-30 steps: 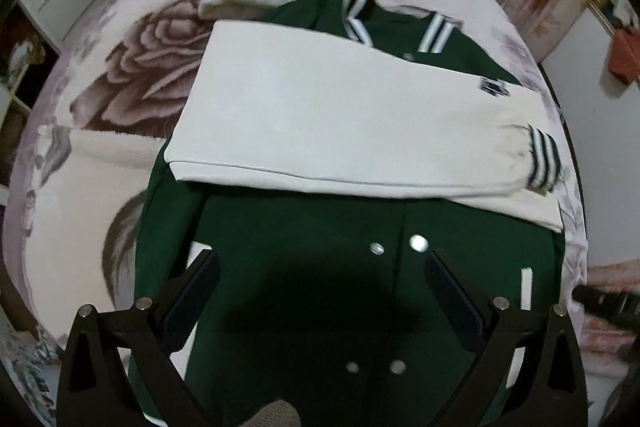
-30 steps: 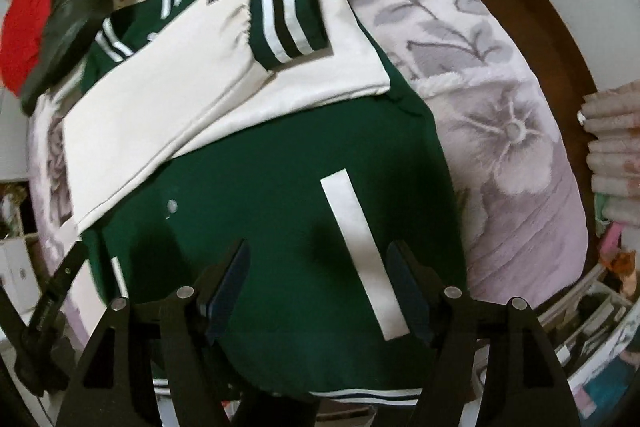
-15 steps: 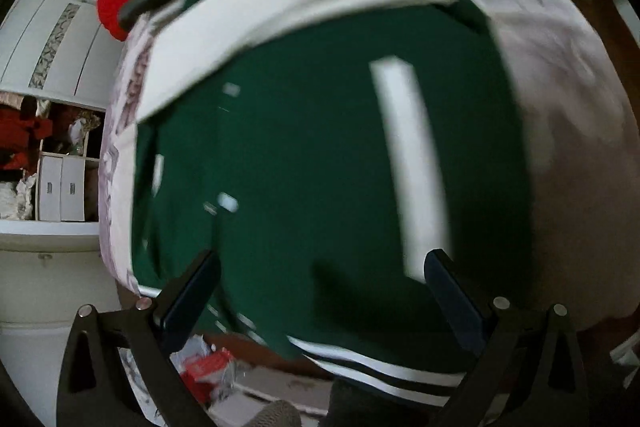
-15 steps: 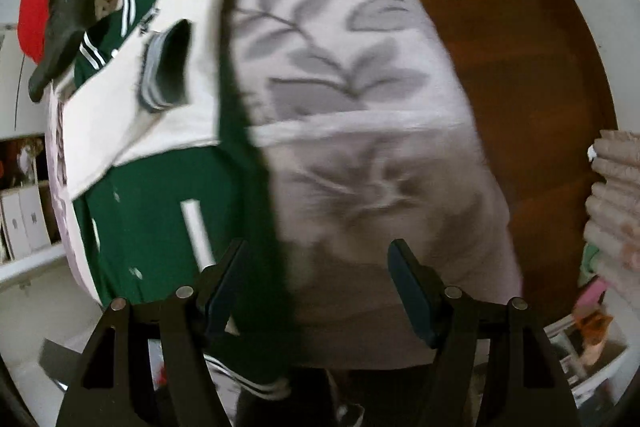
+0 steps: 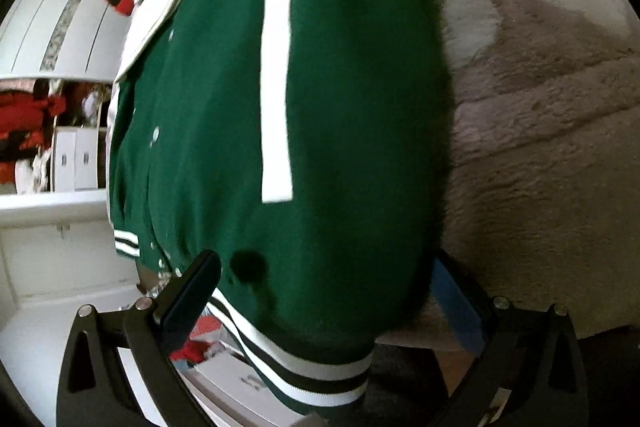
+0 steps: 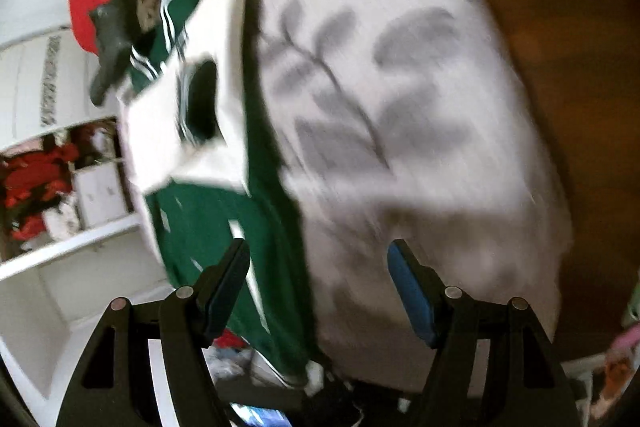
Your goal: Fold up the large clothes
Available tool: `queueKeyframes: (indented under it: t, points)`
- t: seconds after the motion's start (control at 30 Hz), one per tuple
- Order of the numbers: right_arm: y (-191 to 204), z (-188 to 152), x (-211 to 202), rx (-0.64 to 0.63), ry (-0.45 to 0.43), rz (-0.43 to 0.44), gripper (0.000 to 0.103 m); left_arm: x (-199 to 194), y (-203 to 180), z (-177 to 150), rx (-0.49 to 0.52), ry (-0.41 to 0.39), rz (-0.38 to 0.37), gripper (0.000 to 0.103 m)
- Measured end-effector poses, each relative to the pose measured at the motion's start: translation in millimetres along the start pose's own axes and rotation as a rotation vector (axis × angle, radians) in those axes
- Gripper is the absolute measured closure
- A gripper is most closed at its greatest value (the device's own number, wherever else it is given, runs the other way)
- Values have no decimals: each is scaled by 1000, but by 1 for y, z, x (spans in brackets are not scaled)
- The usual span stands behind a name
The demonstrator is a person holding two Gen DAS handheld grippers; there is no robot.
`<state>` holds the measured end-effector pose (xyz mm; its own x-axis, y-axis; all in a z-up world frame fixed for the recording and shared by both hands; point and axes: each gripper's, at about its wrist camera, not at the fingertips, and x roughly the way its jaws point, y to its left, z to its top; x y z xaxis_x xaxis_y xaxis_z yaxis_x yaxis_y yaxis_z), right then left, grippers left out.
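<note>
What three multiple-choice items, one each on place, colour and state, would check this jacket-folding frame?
1. Where does the striped hem of the green jacket lie in the left wrist view?
A. Between the fingers of the left tongs
B. On the red garment
C. On the wooden floor

2. What colour is the vertical stripe on the jacket's body?
A. Red
B. White
C. Blue

3. How do the right tongs stand?
A. Shut on a sleeve
B. Open, nothing gripped
C. Shut on the floral bedcover

Answers:
1 A: the hem hangs at the bed's edge between the two fingers.
2 B: the stripe is plainly white on green.
3 B: the fingers stand wide apart over jacket edge and bedcover, pressing nothing.
</note>
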<state>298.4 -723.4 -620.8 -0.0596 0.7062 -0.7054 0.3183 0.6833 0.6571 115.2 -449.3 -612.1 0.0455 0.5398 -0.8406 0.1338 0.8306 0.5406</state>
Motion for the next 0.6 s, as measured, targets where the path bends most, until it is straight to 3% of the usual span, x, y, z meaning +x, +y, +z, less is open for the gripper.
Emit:
queueKeyframes:
  t: [0.13,0.23,0.4,0.6]
  points:
    - [11,87,23,33,-30,136,30,9,1,1,-43,25,9,0]
    - [18,134,51,49,1,181,30,15,-1,6,-58,44,24,0]
    - [34,157,83,-8,44,123,25,15,-15,9,-42,34,79,0]
    - [43,156,89,-18,59,155,23,12,-24,6,-3,-11,142,0]
